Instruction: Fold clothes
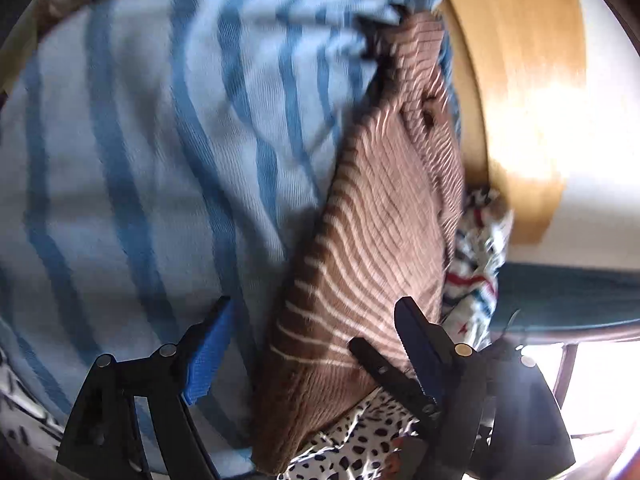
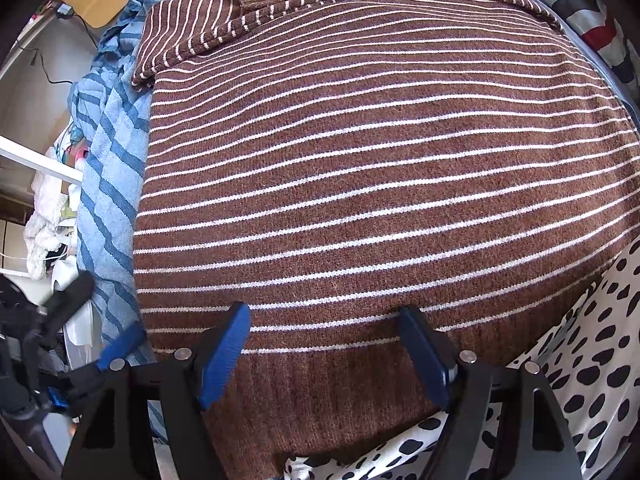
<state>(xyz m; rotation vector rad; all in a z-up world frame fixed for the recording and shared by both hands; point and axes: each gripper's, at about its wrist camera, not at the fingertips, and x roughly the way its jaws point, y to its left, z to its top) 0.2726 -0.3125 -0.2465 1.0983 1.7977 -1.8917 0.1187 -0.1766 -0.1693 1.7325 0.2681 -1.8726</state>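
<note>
Fingers (image 2: 224, 360) of your right gripper (image 2: 326, 354) stood wide over the hem | left gripper (image 1: 312, 344) wide too | brown striped sweater (image 2: 360, 180) lay spread on spotted sheet (image 2: 580, 360) | risk: you'd pinch the blue striped cloth (image 1: 140, 140) alongside.

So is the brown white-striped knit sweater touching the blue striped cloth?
Touching. The right wrist view shows the brown white-striped knit sweater lying over the blue striped cloth's edge.

Off to my right a curved wooden board (image 1: 520, 80) glows in strong sunlight against a pale wall (image 1: 600, 208); white shelf rails (image 2: 36, 160) stand on my left.
</note>
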